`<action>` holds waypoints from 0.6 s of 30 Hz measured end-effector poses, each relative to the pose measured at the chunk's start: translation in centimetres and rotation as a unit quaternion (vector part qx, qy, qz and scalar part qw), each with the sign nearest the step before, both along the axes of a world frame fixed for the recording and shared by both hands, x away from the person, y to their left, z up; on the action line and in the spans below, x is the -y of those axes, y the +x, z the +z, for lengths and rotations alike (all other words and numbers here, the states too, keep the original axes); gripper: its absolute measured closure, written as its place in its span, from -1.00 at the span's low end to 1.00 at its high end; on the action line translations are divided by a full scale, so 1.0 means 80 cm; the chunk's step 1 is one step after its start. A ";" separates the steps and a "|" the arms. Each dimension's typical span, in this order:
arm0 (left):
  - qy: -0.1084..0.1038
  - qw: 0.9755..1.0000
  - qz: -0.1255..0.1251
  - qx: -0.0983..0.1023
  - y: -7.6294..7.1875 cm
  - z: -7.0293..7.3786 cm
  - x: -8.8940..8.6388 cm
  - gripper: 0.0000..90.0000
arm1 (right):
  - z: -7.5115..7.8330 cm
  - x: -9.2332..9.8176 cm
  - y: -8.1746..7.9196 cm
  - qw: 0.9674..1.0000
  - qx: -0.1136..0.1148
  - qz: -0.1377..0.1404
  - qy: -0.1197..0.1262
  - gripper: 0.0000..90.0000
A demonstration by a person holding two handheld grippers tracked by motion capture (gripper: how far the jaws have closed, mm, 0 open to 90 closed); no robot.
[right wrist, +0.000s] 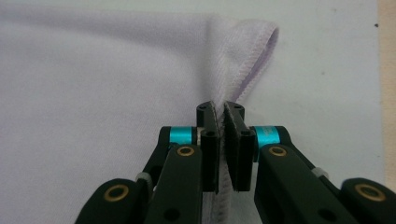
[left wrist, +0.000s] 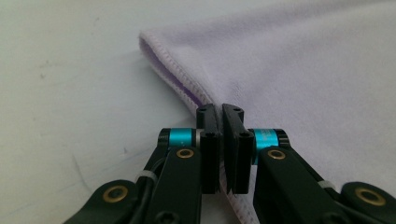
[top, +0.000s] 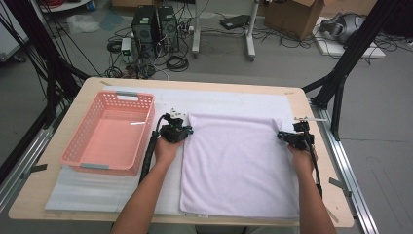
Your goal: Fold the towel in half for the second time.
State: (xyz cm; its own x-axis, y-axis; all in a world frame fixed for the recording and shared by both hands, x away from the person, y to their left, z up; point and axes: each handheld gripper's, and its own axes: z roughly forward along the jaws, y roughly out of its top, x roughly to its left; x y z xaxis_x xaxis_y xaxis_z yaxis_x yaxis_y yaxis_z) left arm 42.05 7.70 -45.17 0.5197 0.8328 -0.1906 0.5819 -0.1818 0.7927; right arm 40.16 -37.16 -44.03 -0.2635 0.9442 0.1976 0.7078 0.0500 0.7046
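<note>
A pale lilac towel (top: 238, 161) lies spread flat on a white mat (top: 219, 97). My left gripper (top: 184, 130) is at the towel's left edge, near its far left corner. In the left gripper view its jaws (left wrist: 220, 109) are shut on the stitched hem of the towel (left wrist: 303, 70). My right gripper (top: 282, 135) is at the towel's right edge, near the far right corner. In the right gripper view it (right wrist: 220, 108) is shut on the hem, and the towel (right wrist: 93, 70) bunches into a small fold just beyond the tips.
An empty pink plastic basket (top: 112, 131) stands on the table to the left of the towel, close beside my left hand. The wooden table's right edge (top: 324, 161) runs just past my right gripper. Cables and computers lie on the floor beyond.
</note>
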 end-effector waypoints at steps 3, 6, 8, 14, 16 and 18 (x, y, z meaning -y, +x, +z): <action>-0.033 0.999 0.007 -0.001 -0.003 0.006 -0.008 0.91 | 0.010 0.002 -0.007 1.000 0.020 0.004 0.007 0.90; -0.050 0.999 0.003 0.015 -0.011 0.020 -0.011 0.91 | 0.024 0.003 -0.017 0.999 0.036 0.019 0.010 0.90; -0.057 0.998 0.007 0.023 -0.018 0.027 -0.013 0.91 | 0.029 0.004 -0.025 0.999 0.045 0.024 0.012 0.90; -0.054 0.998 -0.007 0.030 -0.042 0.037 -0.017 0.91 | 0.038 0.013 -0.050 0.997 0.058 0.033 0.029 0.90; -0.068 0.997 -0.010 0.041 -0.052 0.043 -0.019 0.91 | 0.041 0.014 -0.059 0.997 0.062 0.037 0.029 0.90; -0.069 0.996 -0.018 0.050 -0.061 0.048 -0.022 0.91 | 0.044 0.015 -0.068 0.997 0.065 0.040 0.030 0.90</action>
